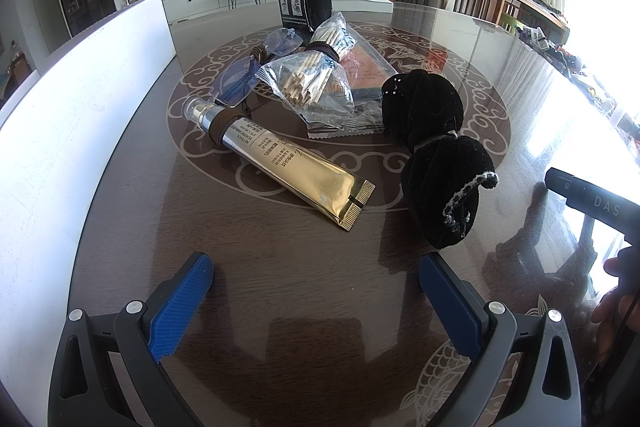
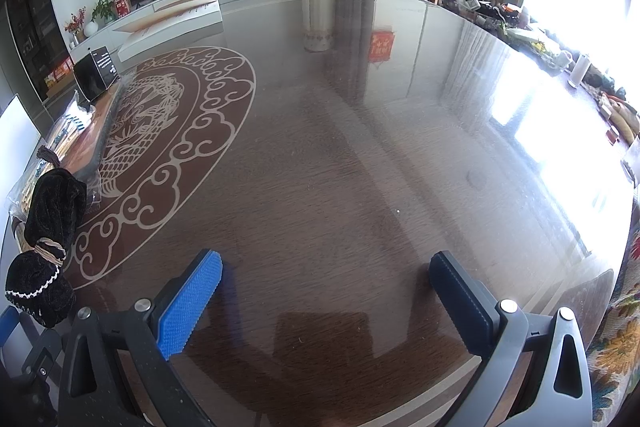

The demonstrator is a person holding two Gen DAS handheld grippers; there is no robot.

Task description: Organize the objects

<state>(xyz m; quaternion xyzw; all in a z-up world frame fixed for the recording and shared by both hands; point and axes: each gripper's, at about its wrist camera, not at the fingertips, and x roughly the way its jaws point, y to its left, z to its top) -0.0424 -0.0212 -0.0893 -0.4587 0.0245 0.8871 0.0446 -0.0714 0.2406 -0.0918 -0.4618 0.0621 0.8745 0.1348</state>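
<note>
1. Glossy dark wood under glass makes up the bench (image 1: 280, 307), so expect anything smooth to slide on it when you nudge it. The clutter sits around the pale cloud medallion ahead of your left gripper (image 1: 316, 291), whose fingers stand wide apart with nothing between them.
2. Furthest left lies 1 clear pair of glasses (image 1: 256, 67) with a dark cord: light and fragile, so take it by the frame, not the lens.
3. Next comes 1 gold and silver cream tube (image 1: 280, 151), with a brown band near its cap. It looks light, slick and soft in the body; I would take hold across the stiffer shoulder near the band.
4. Behind it lie 2 clear bags of pale sticks (image 1: 308, 79), bound together by a brown band. The film is slippery and crinkly, so grip at the band.
5. Under them is 1 flat sachet (image 1: 368, 71), thin and hard to lift off glass; slide it to an edge first.
6. At the back stands 1 black box (image 1: 306, 5), rigid and easy to pinch across its sides.
7. Right of the tube lies 1 black velvet pouch (image 1: 436, 147), tied at the waist: soft, grippy, best taken at the tie.
8. Your right gripper (image 2: 326, 301) hangs over bare bench, fingers spread wide and empty, with the pouch at its far left.
</note>
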